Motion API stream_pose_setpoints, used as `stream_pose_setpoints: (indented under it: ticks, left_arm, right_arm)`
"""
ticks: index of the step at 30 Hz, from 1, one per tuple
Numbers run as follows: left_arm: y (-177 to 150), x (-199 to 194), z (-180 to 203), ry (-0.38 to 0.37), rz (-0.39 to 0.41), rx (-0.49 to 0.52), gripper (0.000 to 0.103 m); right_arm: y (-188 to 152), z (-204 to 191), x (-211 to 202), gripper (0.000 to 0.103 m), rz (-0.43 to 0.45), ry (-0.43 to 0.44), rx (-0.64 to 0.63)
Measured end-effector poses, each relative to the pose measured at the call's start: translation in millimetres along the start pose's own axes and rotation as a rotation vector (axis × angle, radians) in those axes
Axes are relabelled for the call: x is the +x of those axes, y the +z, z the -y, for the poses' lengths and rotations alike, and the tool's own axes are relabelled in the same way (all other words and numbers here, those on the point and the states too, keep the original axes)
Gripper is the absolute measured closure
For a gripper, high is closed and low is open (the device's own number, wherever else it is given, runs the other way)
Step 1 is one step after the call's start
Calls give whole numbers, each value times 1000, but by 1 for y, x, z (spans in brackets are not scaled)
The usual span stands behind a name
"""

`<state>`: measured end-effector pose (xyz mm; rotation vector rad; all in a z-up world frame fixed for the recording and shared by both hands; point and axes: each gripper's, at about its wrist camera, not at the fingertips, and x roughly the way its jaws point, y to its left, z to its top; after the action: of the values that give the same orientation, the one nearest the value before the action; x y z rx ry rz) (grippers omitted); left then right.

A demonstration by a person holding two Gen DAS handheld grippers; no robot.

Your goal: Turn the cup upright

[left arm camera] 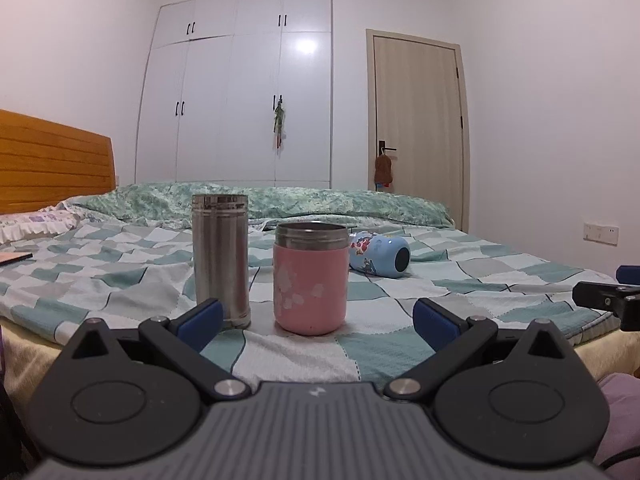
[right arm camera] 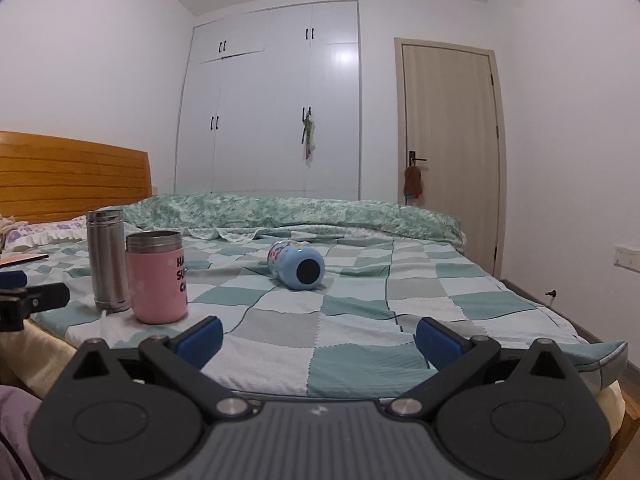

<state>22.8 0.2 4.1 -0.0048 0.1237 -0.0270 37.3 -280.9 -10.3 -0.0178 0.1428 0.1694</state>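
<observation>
Right wrist view: the blue cup (right arm camera: 298,265) lies on its side mid-frame on the bed (right arm camera: 360,320). Right gripper (right arm camera: 319,338) and left gripper (left arm camera: 316,320) jaws gape wide, empty.

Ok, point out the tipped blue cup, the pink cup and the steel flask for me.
blue cup (right arm camera: 298,266): right wrist view, on its side wall near the base.
pink cup (left arm camera: 310,290): left wrist view, mid body.
steel flask (left arm camera: 220,260): left wrist view, mid body.

Steel flask (left arm camera: 220,256) brushed metal; pink cup (left arm camera: 310,284) matt w/ metal rim; blue cup (right arm camera: 296,265) glossy; quilt (right arm camera: 352,308) soft cloth; headboard (left arm camera: 52,164) varnished wood.
</observation>
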Motion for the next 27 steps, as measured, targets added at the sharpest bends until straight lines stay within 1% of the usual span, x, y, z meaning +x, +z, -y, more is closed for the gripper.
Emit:
stream_pose_setpoints:
  ticks: [27]
  left_arm:
    - [-1,-2,2,4,8,4,0]
  right_arm:
    - [-3,-2,-4,0,22,1,-6]
